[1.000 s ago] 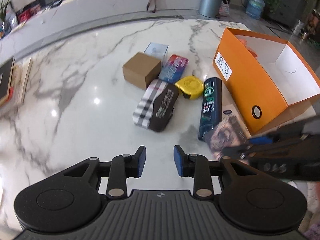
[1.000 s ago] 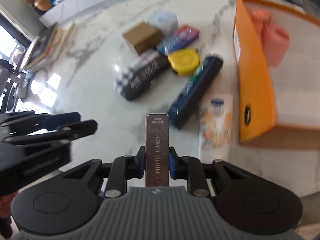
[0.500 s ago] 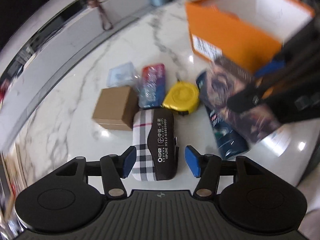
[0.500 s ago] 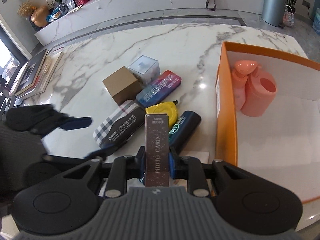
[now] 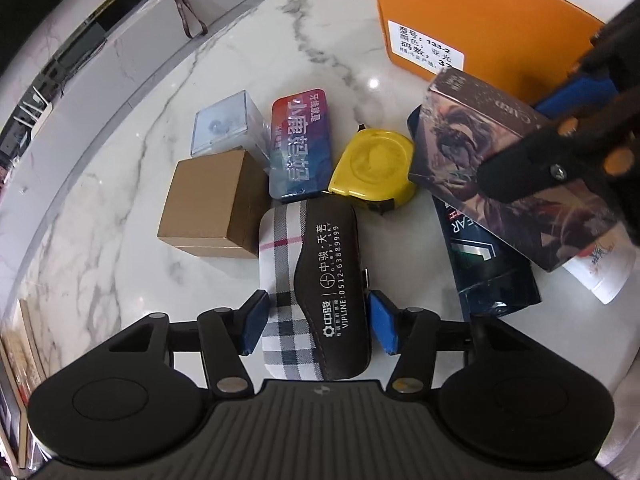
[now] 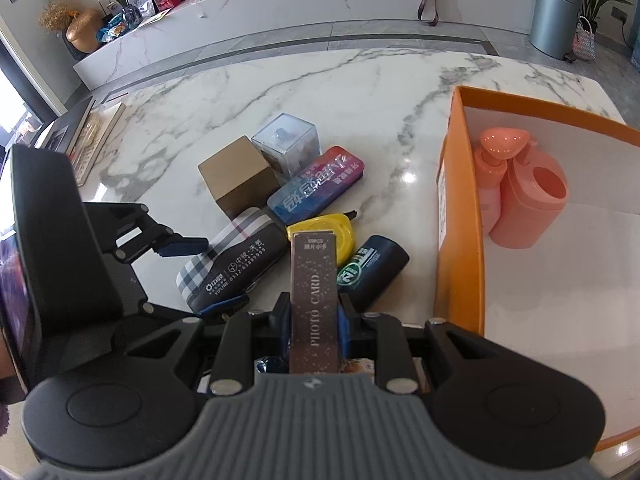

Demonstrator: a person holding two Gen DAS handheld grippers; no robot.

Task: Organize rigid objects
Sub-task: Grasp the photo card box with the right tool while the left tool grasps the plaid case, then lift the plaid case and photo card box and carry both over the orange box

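**Left tool closing round the plaid case, right tool carrying the card box**

Your left tool point(image 5: 316, 322) pointed steeply down at the desk point(image 5: 120, 264) with the plaid case point(image 5: 316, 280) between its blue pads. Its jaws were closing, yet a thin gap showed on each side of the case, so the pads were not pressing on it. The case lay flat on the desk.

Taking that case as the landmark: the brown carton point(image 5: 212, 204) sat just beside it on the left, touching or nearly so. The clear cube point(image 5: 226, 124) stood beyond the carton. The colourful tin point(image 5: 300, 148) lay just beyond the case's far end, and the yellow tape measure point(image 5: 372, 168) lay to the right of the tin, close to the case's far right corner. The dark bottle point(image 5: 488, 268) lay to the right of the case, apart from it, with a white tube point(image 5: 604, 268) further right. The orange box point(image 5: 480, 24) stood beyond the bottle, well away from the case.

Your right tool point(image 6: 314, 320) was clamped tight on the card box point(image 6: 314, 300), held upright and off the desk, above the bottle and to the right of the case. Inside the orange box stood a pink bottle point(image 6: 492, 176) and a pink cup point(image 6: 532, 204), touching each other against its near wall.
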